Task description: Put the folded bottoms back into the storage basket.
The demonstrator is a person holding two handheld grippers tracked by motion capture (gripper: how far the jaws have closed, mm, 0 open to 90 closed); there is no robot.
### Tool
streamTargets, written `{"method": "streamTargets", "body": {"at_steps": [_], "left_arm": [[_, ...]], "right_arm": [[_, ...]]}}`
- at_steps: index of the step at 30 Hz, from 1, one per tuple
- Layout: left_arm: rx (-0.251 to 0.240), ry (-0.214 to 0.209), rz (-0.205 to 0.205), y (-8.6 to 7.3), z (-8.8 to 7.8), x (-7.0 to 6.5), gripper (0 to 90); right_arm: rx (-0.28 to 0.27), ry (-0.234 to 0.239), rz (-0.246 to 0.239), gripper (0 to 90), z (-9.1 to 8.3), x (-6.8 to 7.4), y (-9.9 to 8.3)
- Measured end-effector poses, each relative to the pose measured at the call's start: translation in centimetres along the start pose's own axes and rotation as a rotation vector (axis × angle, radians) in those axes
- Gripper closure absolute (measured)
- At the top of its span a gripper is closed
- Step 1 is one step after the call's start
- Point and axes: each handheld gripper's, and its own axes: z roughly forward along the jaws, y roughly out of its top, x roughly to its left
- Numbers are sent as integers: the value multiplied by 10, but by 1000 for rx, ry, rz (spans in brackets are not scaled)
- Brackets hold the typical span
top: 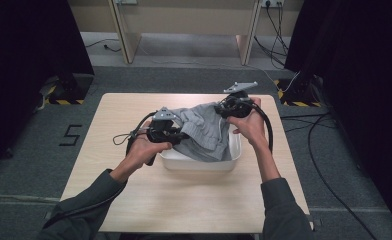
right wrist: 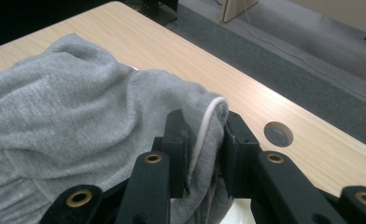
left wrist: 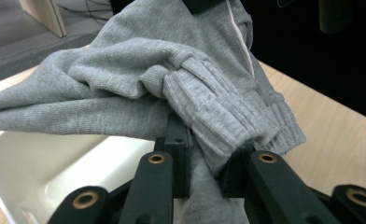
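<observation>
A grey knitted garment (top: 204, 130) hangs stretched over a white tub (top: 204, 162) in the middle of the table, its lower folds drooping into the tub. My left gripper (top: 176, 134) is shut on the garment's near-left part; the cloth (left wrist: 181, 93) bunches between the jaws with a ribbed cuff (left wrist: 218, 112) draped over them. My right gripper (top: 223, 109) is shut on the far-right edge, where a white-lined hem (right wrist: 204, 126) is pinched between the jaws. Both grippers hold the garment (right wrist: 64, 121) a little above the tub (left wrist: 27, 163).
The light wooden table (top: 184, 200) has bare surface in front of and beside the tub. A round cable hole (right wrist: 278, 134) sits in the tabletop near the right gripper. Cables trail from both grippers. Dark curtains and floor cables surround the table.
</observation>
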Motion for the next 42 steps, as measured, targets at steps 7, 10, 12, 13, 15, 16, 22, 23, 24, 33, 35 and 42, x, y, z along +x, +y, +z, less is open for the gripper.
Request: {"method": "streamTargets", "body": {"at_steps": [7, 10, 12, 13, 15, 16, 22, 23, 24, 33, 35, 42], "left_arm": [[39, 3, -38, -10, 16, 14, 762], [66, -5, -46, -15, 21, 18, 759], [91, -5, -59, -21, 26, 21, 758], [91, -5, -59, -21, 26, 21, 758], [110, -5, -65, -23, 30, 23, 756], [121, -5, -66, -25, 32, 24, 756], [178, -2, -76, -34, 41, 26, 720], [178, -2, -76, -34, 41, 26, 714], [185, -2, -76, -35, 42, 26, 714], [158, 23, -73, -27, 25, 29, 559], [136, 17, -67, -23, 18, 27, 546], [88, -20, -48, -20, 0, 12, 467]], "right_arm": [[46, 3, 40, 745, 31, -7, -10], [61, 7, 50, 745, 39, -10, -18], [72, 7, 53, 745, 44, -11, -22], [72, 7, 53, 745, 44, -11, -22], [87, 10, 55, 744, 51, -11, -27], [101, 13, 60, 745, 53, -10, -29], [157, -2, 58, 732, 67, -10, -38], [157, -2, 58, 732, 67, -10, -38], [160, -15, 54, 721, 70, -10, -39], [253, -65, 103, 453, 82, -9, -51], [219, -58, 98, 436, 76, -10, -49], [161, -78, 103, 372, 59, -7, -43]]}}
